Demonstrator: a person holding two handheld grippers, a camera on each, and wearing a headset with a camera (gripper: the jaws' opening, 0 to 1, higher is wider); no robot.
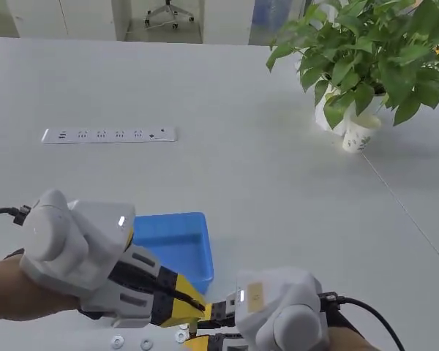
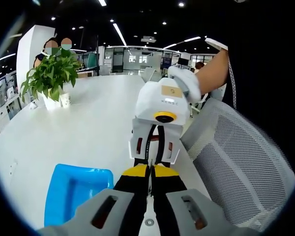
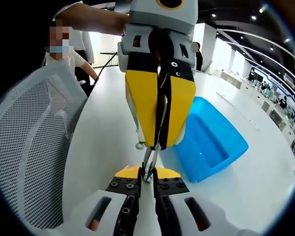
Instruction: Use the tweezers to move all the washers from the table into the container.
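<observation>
The blue container (image 1: 177,245) sits on the white table (image 1: 278,183), just beyond both grippers. Three small washers (image 1: 146,343) lie on the table near its front edge, below the left gripper (image 1: 190,307). That gripper's yellow jaws are shut on the thin metal tweezers (image 3: 160,118). The right gripper (image 1: 208,329) faces it tip to tip. In the right gripper view the tweezers' lower end sits between the right gripper (image 3: 146,176) jaws, which are closed on it. One washer (image 3: 139,145) lies beside the tweezers.
A white power strip (image 1: 108,135) lies at the far left of the table. A potted plant (image 1: 366,58) and a small cup (image 1: 360,133) stand at the far right. A white mesh chair (image 2: 236,162) stands off the table's near edge.
</observation>
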